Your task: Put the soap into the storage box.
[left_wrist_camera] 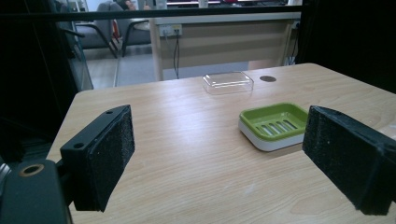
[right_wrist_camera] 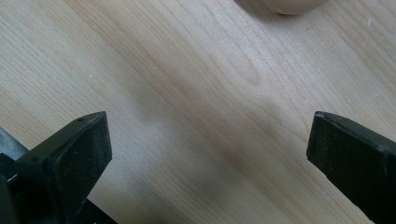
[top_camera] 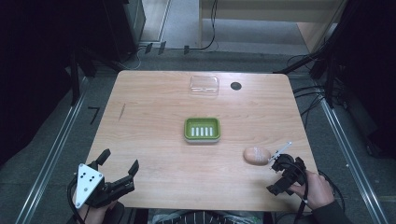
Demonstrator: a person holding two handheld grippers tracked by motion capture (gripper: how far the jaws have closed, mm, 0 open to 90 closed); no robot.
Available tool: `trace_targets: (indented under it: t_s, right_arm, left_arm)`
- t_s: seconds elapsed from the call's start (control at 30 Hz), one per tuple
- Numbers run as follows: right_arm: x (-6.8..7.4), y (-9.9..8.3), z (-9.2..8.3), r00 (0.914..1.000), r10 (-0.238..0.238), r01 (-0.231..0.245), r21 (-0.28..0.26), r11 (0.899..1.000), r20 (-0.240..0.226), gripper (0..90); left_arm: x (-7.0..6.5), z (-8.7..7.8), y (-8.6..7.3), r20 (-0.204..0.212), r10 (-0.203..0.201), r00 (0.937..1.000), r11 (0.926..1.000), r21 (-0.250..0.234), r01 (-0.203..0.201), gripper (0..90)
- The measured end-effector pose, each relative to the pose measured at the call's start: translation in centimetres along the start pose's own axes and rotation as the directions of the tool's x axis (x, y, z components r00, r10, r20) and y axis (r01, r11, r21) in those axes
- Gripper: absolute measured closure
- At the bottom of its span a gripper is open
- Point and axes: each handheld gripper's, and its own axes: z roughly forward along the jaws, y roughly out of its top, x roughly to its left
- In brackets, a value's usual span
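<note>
where it lies by the right gripper [top_camera: 279, 164], the soap [top_camera: 256, 155] looks smooth, oval, tan.

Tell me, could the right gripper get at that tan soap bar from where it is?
Probably yes. The right gripper hangs open just beside the soap bar, with bare table between them and nothing in the way.

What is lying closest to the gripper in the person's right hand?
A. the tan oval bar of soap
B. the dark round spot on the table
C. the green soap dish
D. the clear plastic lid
A: the tan oval bar of soap lies on the table just beside the open right gripper; the green soap dish sits farther off, mid-table.
</note>
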Motion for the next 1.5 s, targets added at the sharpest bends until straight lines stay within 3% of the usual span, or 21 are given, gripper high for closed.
trace_targets:
  t_s: [0.43,0.87,1.5]
  right_arm:
    - [0.2,-0.2,0.1,0.9999,-0.011,0.011,0.012,1.0,0.002,0.3]
    - [0.7,0.4,-0.4,0.9984,-0.054,0.054,0.003,0.999,0.016,0.7]
    - [0.0,2.0,-0.7,0.9955,-0.094,0.094,-0.021,0.995,0.007,0.7]
  left_arm:
    - [-0.2,0.3,0.1,0.006,0.007,1.0,1.0,0.005,-0.007,9.6]
    - [0.0,0.2,0.1,0.023,-0.001,0.9997,1.0,-0.004,0.001,9.6]
    - [-0.2,0.5,0.1,0.034,0.011,0.9994,0.9999,-0.001,-0.011,9.6]
